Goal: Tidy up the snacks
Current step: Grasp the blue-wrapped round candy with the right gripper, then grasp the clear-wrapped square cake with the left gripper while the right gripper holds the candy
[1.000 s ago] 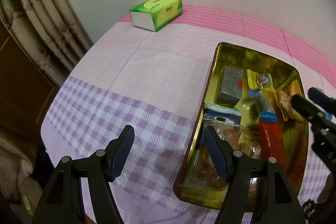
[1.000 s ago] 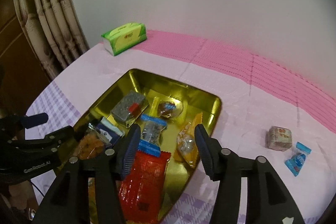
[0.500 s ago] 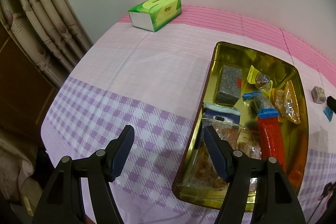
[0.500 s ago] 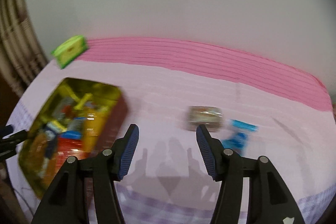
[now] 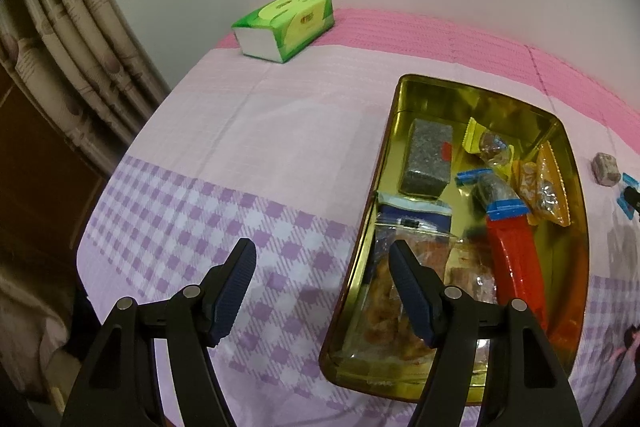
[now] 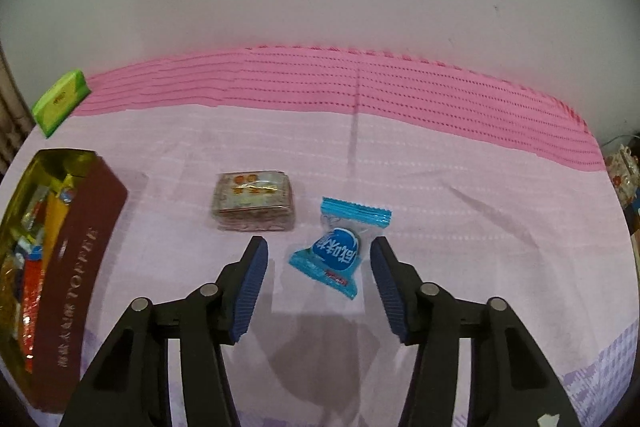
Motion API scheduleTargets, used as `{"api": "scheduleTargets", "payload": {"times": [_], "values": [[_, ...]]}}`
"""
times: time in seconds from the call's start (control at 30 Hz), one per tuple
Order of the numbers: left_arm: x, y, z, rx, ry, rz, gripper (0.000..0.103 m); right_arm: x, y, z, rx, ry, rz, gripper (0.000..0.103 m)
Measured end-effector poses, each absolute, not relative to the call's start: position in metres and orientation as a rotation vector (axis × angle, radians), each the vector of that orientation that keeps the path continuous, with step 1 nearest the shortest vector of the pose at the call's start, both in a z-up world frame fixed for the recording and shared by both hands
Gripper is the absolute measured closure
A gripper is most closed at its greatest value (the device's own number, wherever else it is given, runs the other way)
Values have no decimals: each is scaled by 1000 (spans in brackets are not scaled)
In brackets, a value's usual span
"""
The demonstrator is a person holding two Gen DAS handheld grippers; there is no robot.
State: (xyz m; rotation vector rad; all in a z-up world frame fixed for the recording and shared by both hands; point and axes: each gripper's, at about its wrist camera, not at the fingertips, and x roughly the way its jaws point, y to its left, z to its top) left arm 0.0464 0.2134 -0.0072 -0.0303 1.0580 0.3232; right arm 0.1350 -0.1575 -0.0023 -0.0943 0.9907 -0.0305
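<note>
A gold tin holds several wrapped snacks, among them a grey block and a red packet. The tin's maroon side shows at the left of the right wrist view. My left gripper is open and empty, hovering over the tin's left rim. My right gripper is open, its fingers on either side of a blue wrapped candy lying on the cloth. A brown wrapped square snack lies just left of and behind the candy.
A green tissue pack sits at the table's far left by the wall. A curtain hangs at the left beyond the table edge. The pink and purple checked tablecloth covers the table. Patterned objects stand at the far right edge.
My right gripper swung away from above the tin to the right and came down around the blue candy. My left gripper has stayed put.
</note>
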Motion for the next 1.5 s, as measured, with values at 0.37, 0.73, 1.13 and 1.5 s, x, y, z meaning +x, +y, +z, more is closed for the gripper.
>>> {"api": "scheduleTargets", "payload": {"times": [0.37,0.73,1.13,1.5], "values": [[47,211,-10,-11,1044,316,34,155,-173,-18,-46,988,-64,62],[48,198,-6,6,1021,295,34,148,-174,-25,-84,952,-26,75],[67,134,14,59,1010,156,34,141,-215,-18,-60,936,-67,76],[99,47,20,138,991,-18,34,119,-276,-14,-44,940,-156,76]]}}
